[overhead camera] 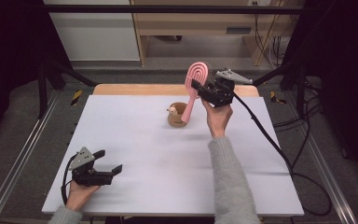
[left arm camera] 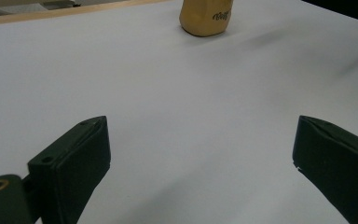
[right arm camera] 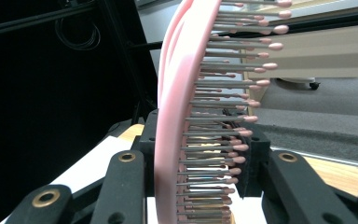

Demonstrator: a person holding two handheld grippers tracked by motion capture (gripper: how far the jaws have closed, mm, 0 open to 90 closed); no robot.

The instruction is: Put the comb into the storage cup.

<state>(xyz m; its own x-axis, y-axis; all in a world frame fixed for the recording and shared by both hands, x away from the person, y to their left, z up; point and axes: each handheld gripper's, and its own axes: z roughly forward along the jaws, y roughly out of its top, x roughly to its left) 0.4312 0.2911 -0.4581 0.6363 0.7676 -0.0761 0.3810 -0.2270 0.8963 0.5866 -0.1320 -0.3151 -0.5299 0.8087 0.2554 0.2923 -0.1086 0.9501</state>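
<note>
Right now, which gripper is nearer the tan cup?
Right. The right gripper is shut on the pink hairbrush, whose handle dips into the tan cup just below it. The left gripper sits open at the table's near-left corner, well away from it.

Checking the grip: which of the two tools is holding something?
The right tool, raised over the tan cup, clamps the pink hairbrush; the left tool stands open.

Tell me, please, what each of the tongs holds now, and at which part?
The right tongs hold the pink hairbrush at the lower part of its head, handle down in the brown cup. The left tongs are open and hold nothing.
</note>
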